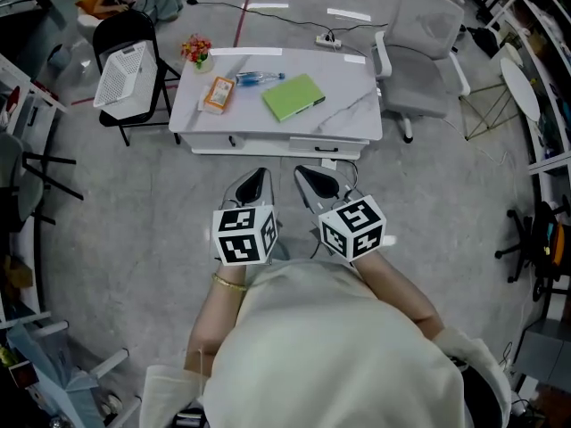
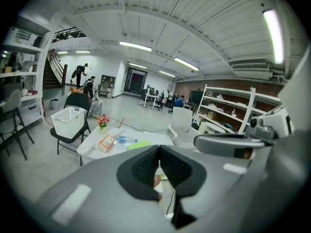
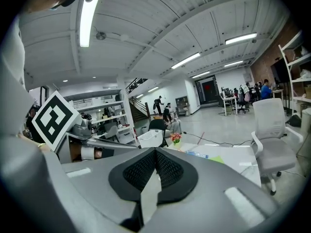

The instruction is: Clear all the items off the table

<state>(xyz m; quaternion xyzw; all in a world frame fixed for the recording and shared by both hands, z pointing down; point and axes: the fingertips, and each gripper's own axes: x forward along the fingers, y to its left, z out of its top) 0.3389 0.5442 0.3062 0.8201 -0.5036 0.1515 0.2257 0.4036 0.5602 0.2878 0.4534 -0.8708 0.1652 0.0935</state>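
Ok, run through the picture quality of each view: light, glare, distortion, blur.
Head view: even light, soft shadows, table sharp, room edges bowed by the wide lens. Left gripper view: strong fisheye, dark corners, ceiling light blown out, left gripper soft up close. Right gripper view: same fisheye, another ceiling light glaring, right gripper soft.

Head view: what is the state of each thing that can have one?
Left gripper: shut, empty.
Right gripper: shut, empty.
Clear plastic water bottle: lying on its side.
Flat green notebook: closed, lying flat.
Orange carton: lying flat.
Small pot of flowers: upright.
White plastic basket: upright.
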